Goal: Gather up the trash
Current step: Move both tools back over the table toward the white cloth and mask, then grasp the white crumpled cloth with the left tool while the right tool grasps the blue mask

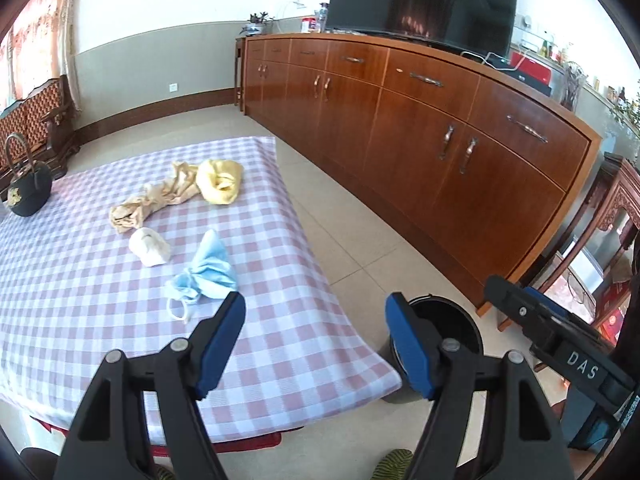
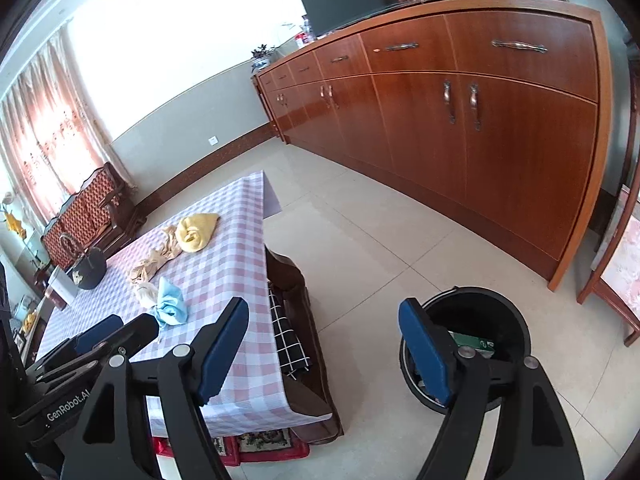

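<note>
Round black plastic trash bin [image 2: 472,344] on floor at 4 o'clock, green-and-white carton [image 2: 476,346] inside | crumpled blue face mask [image 1: 208,272], white wad [image 1: 150,247], beige rag [image 1: 156,200], yellow cloth [image 1: 220,182] on checked tablecloth [image 1: 100,300], 10–11 o'clock | left gripper [image 1: 316,338] wide, empty | right gripper [image 2: 324,344] wide, empty | long brown wooden sideboard [image 2: 480,120] beyond, 1 o'clock.

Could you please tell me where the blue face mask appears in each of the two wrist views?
Left wrist: the blue face mask lies left of centre on the checked tablecloth, just above the left finger.
Right wrist: it lies lower left, near the cloth's near end.
Shared landmark: the black trash bin.
</note>
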Tool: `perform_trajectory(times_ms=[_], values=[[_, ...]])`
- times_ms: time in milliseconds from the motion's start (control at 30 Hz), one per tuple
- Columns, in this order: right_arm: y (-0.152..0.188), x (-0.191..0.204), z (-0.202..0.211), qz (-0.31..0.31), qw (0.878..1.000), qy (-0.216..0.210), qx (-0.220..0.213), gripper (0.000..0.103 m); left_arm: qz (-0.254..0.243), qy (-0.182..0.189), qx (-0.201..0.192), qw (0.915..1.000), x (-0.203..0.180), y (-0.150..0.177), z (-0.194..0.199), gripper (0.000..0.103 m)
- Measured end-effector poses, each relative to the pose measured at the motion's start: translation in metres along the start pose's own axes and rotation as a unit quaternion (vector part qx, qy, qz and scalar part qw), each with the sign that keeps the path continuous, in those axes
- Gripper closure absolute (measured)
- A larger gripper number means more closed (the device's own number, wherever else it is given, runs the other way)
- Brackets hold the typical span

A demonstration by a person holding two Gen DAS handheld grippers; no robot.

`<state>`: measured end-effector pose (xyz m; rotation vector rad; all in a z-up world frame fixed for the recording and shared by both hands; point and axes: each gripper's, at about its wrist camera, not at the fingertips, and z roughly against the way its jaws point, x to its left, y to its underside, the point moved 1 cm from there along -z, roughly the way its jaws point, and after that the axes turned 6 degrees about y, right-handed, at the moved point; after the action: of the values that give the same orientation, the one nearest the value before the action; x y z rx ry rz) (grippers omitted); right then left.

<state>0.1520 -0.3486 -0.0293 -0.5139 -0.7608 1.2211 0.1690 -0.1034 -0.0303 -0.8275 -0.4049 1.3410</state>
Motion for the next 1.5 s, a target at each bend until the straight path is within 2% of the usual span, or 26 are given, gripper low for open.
perform_trajectory(times_ms=[233, 467, 1000, 1300, 1500], values=[[0.005, 0.06, -0.017, 0.054, 0.997, -0.047, 0.006, 0.024, 0.042, -0.051, -0.01, 0.9978, 0.06, 0.005, 0.008, 0.029], [0.013, 0.104, -0.04, 0.081, 0.993, -0.078, 0.025, 0.024, 0.078, -0.091, -0.016, 0.9927, 0.109, 0.008, 0.01, 0.029], [0.029, 0.191, -0.101, 0.142, 0.979, -0.129, 0.073, 0.024, 0.113, -0.126, -0.015, 0.9854, 0.17, 0.005, -0.006, 0.029], [0.036, 0.224, -0.142, 0.179, 0.972, -0.117, 0.097, 0.024, 0.122, -0.133, -0.008, 0.9835, 0.19, 0.001, -0.022, 0.029], [0.032, 0.218, -0.164, 0.184, 0.974, -0.083, 0.099, 0.024, 0.121, -0.126, -0.002, 0.9846, 0.191, -0.002, -0.033, 0.029]])
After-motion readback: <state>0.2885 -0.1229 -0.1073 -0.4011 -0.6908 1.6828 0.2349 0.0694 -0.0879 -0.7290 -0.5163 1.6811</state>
